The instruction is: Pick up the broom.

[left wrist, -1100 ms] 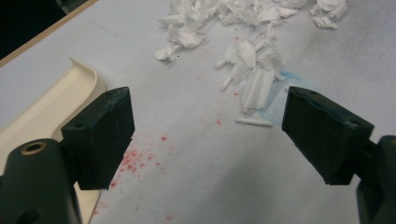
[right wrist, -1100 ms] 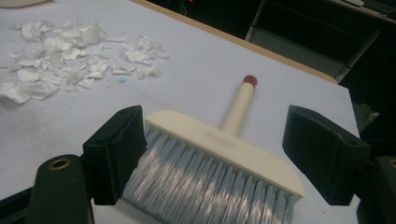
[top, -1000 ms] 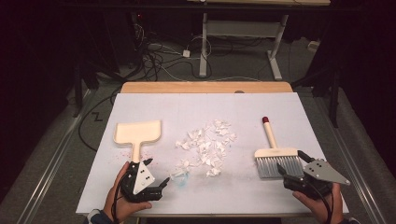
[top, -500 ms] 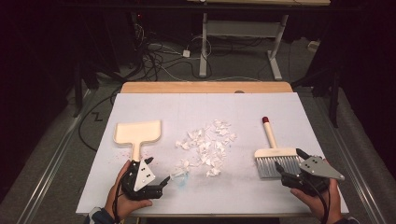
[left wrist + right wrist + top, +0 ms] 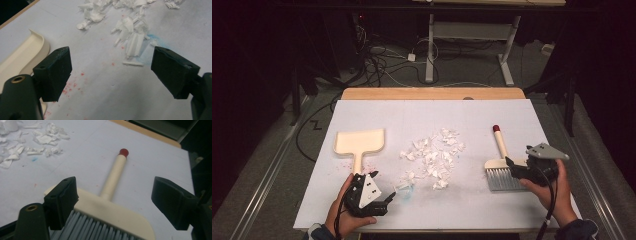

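Now the right gripper (image 5: 113, 202), jaws wide apart, hangs over the brush (image 5: 499, 165) at the table's right. Better to close on the handle (image 5: 113, 178), not the bristles. Left gripper (image 5: 111, 72), also open, waits beside the dustpan (image 5: 360, 142), scraps (image 5: 434, 157) between.

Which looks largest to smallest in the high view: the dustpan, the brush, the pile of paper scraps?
1. Pile of paper scraps, the widest spread.
2. Dustpan.
3. Brush, partly hidden by the right gripper, so its place below the dustpan is unsure.
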Demonstrator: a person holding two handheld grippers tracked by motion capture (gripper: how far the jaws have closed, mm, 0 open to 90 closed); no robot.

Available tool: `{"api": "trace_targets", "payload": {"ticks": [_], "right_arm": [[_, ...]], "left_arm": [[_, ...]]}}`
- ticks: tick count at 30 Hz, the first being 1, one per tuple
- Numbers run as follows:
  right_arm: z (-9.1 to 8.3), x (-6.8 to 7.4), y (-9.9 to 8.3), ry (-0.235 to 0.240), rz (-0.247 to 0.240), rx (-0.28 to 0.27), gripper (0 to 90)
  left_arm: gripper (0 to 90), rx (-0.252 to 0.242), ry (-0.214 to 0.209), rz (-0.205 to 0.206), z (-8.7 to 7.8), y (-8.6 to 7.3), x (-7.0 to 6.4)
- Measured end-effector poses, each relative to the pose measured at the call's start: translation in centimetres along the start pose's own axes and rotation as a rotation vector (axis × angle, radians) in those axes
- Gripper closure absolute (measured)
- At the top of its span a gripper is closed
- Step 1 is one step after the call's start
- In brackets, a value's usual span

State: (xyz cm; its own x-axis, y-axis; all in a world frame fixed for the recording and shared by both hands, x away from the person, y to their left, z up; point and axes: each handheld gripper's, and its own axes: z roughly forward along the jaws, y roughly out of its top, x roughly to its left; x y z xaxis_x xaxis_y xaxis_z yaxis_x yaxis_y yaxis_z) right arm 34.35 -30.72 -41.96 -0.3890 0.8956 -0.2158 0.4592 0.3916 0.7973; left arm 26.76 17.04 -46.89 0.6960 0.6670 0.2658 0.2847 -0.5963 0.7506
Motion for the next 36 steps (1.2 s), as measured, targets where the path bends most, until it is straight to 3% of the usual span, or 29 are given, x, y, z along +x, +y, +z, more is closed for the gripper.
{"api": "trace_targets", "payload": {"ticks": [1,2,5,6,12,13,17,18,22,24,25,26,27,36], "right_arm": [[0.4,-0.2,0.2,0.005,0.013,0.013,27.9],[1.7,-0.8,0.8,0.052,0.049,0.035,25.8],[3.2,-1.0,1.2,0.042,0.062,0.081,26.3],[4.5,-1.1,1.5,0.065,0.082,0.112,26.2],[7.2,-1.1,1.9,0.045,0.118,0.207,27.1],[8.2,-1.3,2.0,0.048,0.146,0.239,32.4],[9.7,-1.5,2.2,0.023,0.171,0.289,38.6],[10.8,-1.5,2.2,0.031,0.185,0.34,40.0],[11.0,-1.7,2.4,0.044,0.192,0.344,43.2],[11.0,-1.5,2.5,0.064,0.176,0.336,56.0],[11.0,-1.5,2.5,0.064,0.176,0.336,56.0],[11.0,-1.4,2.6,0.082,0.162,0.331,65.8],[11.0,-1.3,2.6,0.094,0.159,0.325,67.7],[10.8,-1.1,2.4,0.093,0.143,0.298,71.0]], "left_arm": [[16.2,0.0,-0.001,0.002,0.0,0.0,0.0],[16.2,0.002,-0.001,0.005,0.1,0.0,0.0],[16.2,0.006,-0.009,0.007,0.3,0.0,0.0],[16.3,0.012,-0.011,0.012,0.3,0.0,-0.1],[16.6,0.022,-0.026,0.022,0.5,-0.1,-0.3],[17.0,0.023,-0.028,0.025,0.5,-0.1,-0.3],[17.3,0.034,-0.033,0.028,0.6,-0.1,-0.3],[17.3,0.035,-0.034,0.028,0.6,-0.1,-0.4],[17.8,0.042,-0.04,0.03,0.7,-0.1,-0.4],[18.0,0.046,-0.04,0.031,0.7,-0.1,-0.3],[17.9,0.046,-0.04,0.031,0.7,-0.1,-0.3],[18.0,0.043,-0.04,0.03,0.7,-0.1,-0.4],[18.0,0.045,-0.041,0.038,0.6,-0.1,-0.5],[18.0,0.049,-0.056,0.041,0.8,-0.1,-0.6]]}}
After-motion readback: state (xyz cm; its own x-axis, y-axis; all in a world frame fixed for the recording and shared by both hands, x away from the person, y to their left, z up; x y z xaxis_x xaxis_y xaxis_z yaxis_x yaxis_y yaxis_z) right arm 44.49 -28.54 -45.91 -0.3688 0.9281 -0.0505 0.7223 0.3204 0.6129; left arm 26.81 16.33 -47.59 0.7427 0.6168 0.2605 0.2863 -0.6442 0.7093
